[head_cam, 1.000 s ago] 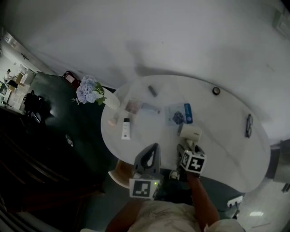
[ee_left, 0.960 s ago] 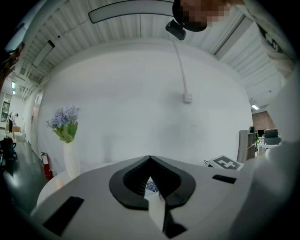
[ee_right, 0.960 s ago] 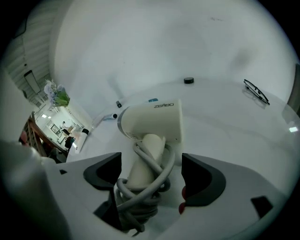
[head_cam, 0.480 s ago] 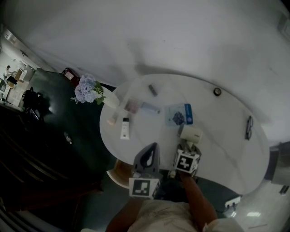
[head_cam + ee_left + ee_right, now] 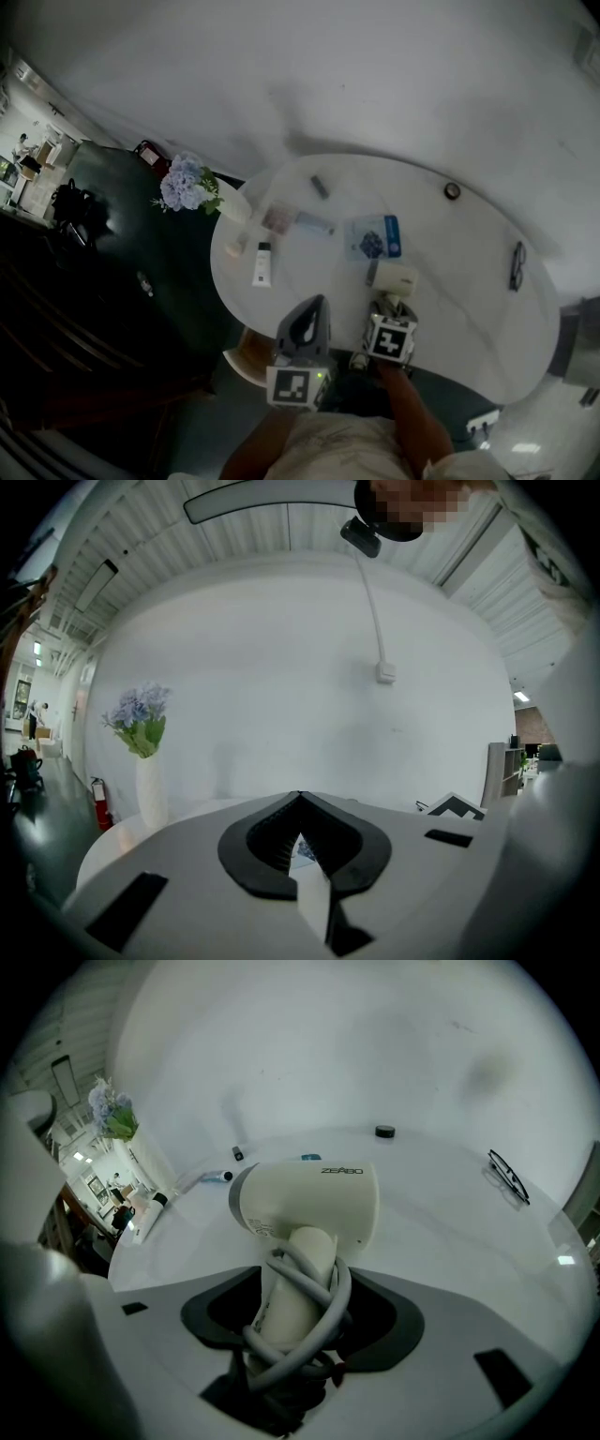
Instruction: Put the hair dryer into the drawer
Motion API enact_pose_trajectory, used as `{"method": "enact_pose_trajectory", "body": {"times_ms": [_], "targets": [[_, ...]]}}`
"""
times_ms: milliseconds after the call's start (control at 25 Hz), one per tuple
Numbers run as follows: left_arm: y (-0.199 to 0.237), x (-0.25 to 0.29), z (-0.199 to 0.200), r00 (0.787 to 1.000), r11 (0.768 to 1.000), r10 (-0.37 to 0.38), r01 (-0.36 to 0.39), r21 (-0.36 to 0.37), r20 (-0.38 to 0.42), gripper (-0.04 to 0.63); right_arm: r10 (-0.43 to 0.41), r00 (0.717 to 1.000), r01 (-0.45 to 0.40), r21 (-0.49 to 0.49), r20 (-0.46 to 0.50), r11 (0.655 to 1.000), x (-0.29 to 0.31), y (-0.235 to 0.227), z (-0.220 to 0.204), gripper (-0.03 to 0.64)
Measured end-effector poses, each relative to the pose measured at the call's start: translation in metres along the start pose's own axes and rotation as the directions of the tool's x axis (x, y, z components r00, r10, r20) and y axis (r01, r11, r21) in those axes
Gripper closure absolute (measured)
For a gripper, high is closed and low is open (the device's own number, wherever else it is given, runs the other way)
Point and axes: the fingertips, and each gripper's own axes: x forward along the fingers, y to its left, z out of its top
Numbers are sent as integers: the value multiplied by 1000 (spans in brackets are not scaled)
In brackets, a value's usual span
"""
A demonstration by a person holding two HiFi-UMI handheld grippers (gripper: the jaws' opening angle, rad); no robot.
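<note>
Two grippers are at the near edge of the table (image 5: 469, 309). The left gripper (image 5: 300, 803) has its jaws together and empty, just off that edge. The right gripper (image 5: 302, 1321) is pitched down over the hair dryer (image 5: 305, 1199), which lies on the table close to the near edge. Its jaws have just been closing about the handle (image 5: 309, 1251), but the pads are not yet seen to press. A rigid, smooth plastic shell is to be expected, fairly light and heavier at the blower end. The cord (image 5: 339, 1288) wound round the handle is soft and may slide or unwind under pressure. Hold is best taken on the handle, over the windings and near its upper end, so that tipping is limited.
</note>
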Motion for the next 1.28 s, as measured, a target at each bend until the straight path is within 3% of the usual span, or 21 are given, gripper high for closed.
{"method": "enact_pose_trajectory", "body": {"times_ms": [320, 520, 960, 1280], "targets": [[4, -11, 7, 999, 999, 33, -33, 4, 21, 593, 76, 995, -71, -68, 67, 995, -27, 11, 7, 351], [7, -20, 16, 997, 998, 69, -70, 6, 41, 594, 128, 978, -105, -141, 167, 984, -56, 22, 29, 350], [45, -63, 27, 979, 983, 185, -185, -6, 82, 592, 326, 885, -207, -347, 333, 915, -116, 90, 60, 350], [106, -101, 38, 966, 975, 218, -221, 12, 140, 594, 411, 805, -226, -419, 428, 879, -146, 163, 65, 350]]}}
